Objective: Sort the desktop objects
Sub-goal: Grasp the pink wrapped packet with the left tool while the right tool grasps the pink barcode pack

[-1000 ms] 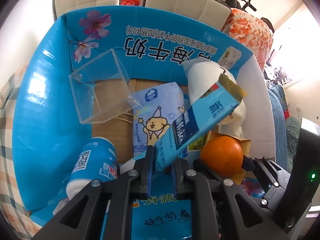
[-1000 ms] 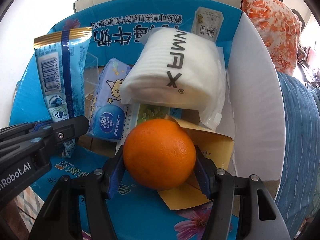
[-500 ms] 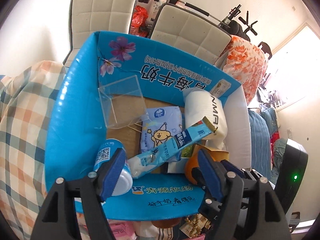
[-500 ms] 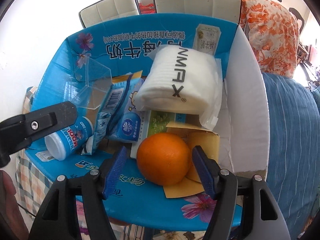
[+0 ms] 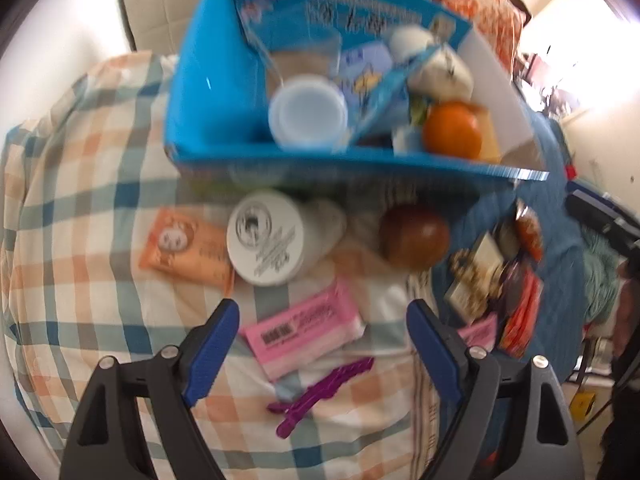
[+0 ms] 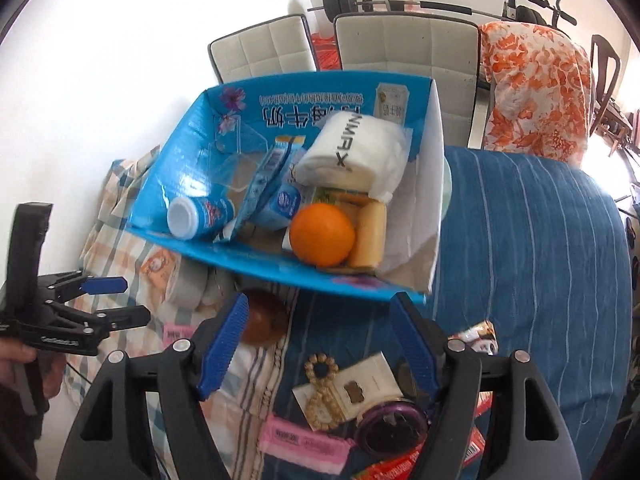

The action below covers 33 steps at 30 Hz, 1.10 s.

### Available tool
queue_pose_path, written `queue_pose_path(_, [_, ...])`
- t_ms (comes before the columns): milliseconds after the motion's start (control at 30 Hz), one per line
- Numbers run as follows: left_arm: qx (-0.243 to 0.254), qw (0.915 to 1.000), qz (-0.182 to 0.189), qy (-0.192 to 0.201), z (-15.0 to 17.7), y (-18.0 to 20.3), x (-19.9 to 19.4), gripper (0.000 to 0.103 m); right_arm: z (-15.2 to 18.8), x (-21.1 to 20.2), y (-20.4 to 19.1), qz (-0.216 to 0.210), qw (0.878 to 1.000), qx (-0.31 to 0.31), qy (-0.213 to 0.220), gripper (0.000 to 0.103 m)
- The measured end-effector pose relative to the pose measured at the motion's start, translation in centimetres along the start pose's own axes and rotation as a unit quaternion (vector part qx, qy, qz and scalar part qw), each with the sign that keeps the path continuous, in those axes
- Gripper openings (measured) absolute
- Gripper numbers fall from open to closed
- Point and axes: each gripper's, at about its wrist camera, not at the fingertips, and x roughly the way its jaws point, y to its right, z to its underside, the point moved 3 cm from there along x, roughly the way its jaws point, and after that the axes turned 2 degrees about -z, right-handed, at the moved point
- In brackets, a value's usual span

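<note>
Bright daylight, blown-out window glare at right, left wrist view motion-blurred, fisheye edges dark and curved

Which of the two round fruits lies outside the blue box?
The dark brown fruit, on the cloth before the blue box; the orange lies inside it.

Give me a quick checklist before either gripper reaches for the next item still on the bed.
1. Left gripper jaws open, nothing between: ok.
2. Right gripper jaws open, nothing between: ok.
3. Orange resting inside blue box: ok.
4. Blue snack packet inside box: ok.
5. Pink pack unobstructed below left gripper: ok.
6. Room left in box: cannot tell.
</note>
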Motion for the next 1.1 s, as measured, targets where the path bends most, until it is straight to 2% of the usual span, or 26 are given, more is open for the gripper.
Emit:
queue_pose_path(67, [0.013, 0.9989, -0.026, -0.037, 1.5, 0.0, 2.6, 0.086, 2.2, 0.2, 0.4, -0.012, 0.999, -0.035, -0.034, 0.076])
queue_pose_path(133, [0.029, 0.9968, -0.047, -0.058, 2.3, 0.3, 4.7, 0.086, 4.3, 0.9, 0.0, -0.011, 0.994, -0.087, -0.068, 0.076])
queue_pose_path(233, [0.036, 0.9957, -0.042, -0.075, 2.6, 0.8, 6.9, 0.086, 7.6, 2.7, -1.6, -0.016, 0.975, -0.186, -0.124, 0.076])
queue_pose_path(300, [0.053, 0.9938, -0.056, -0.080, 2.5, 1.3, 7.9, 0.093, 10.2, 4.2, -3.2, -0.015, 0.951, -0.265, -0.158, 0.076])
queue_pose_path(367, [0.070, 0.9923, -0.066, -0.078, 2.5, 1.8, 8.3, 0.100, 12.8, 5.6, -4.8, -0.003, 0.919, -0.349, -0.184, 0.076])
queue_pose_path(433, [0.071, 0.9912, -0.085, -0.072, 2.3, 1.8, 8.4, 0.098, 15.3, 7.2, -6.2, 0.015, 0.881, -0.427, -0.205, 0.076])
queue_pose_path(467, [0.069, 0.9907, -0.094, -0.069, 2.2, 1.8, 8.3, 0.093, 16.3, 8.0, -6.6, 0.025, 0.865, -0.454, -0.214, 0.076])
queue_pose_path(500, [0.063, 0.9906, -0.102, -0.066, 2.0, 1.5, 8.2, 0.084, 16.9, 8.6, -6.8, 0.029, 0.856, -0.466, -0.220, 0.076])
queue_pose_path(567, [0.040, 0.9920, -0.099, -0.068, 1.8, 0.9, 8.0, 0.080, 17.6, 9.8, -6.9, 0.038, 0.850, -0.472, -0.229, 0.077])
queue_pose_path(600, [0.030, 0.9928, -0.095, -0.066, 1.8, 0.6, 7.7, 0.078, 17.4, 9.9, -7.0, 0.050, 0.851, -0.479, -0.208, 0.077])
queue_pose_path(667, [0.016, 0.9935, -0.095, -0.060, 2.1, 0.3, 7.2, 0.075, 17.0, 10.6, -6.4, 0.050, 0.865, -0.446, -0.223, 0.075])
queue_pose_path(733, [0.006, 0.9940, -0.097, -0.050, 2.6, 0.3, 6.3, 0.069, 16.3, 10.7, -5.6, 0.054, 0.893, -0.395, -0.210, 0.073])
queue_pose_path(800, [-0.021, 0.9950, -0.086, -0.047, 3.4, 0.1, 5.4, 0.057, 16.2, 10.6, -5.1, 0.063, 0.911, -0.357, -0.196, 0.071])
queue_pose_path(833, [-0.035, 0.9950, -0.083, -0.042, 3.8, -0.1, 4.9, 0.056, 16.2, 10.4, -4.8, 0.066, 0.922, -0.328, -0.194, 0.063])
queue_pose_path(867, [-0.048, 0.9947, -0.083, -0.037, 4.3, -0.3, 4.3, 0.054, 16.2, 10.3, -4.4, 0.069, 0.935, -0.291, -0.193, 0.059])
queue_pose_path(933, [-0.077, 0.9937, -0.073, -0.035, 5.2, -0.9, 3.6, 0.053, 15.9, 9.9, -3.4, 0.077, 0.957, -0.205, -0.190, 0.059])
queue_pose_path(1000, [-0.098, 0.9928, -0.060, -0.036, 6.1, -1.5, 3.1, 0.051, 15.7, 9.9, -2.0, 0.036, 0.971, -0.098, -0.217, 0.058])
queue_pose_path(1033, [-0.099, 0.9928, -0.054, -0.040, 6.5, -1.7, 3.0, 0.051, 15.7, 9.9, -1.4, 0.013, 0.972, -0.053, -0.229, 0.058])
queue_pose_path(1100, [-0.088, 0.9940, -0.045, -0.048, 6.9, -1.9, 2.8, 0.056, 15.7, 9.9, -1.1, -0.003, 0.969, -0.042, -0.245, 0.059])
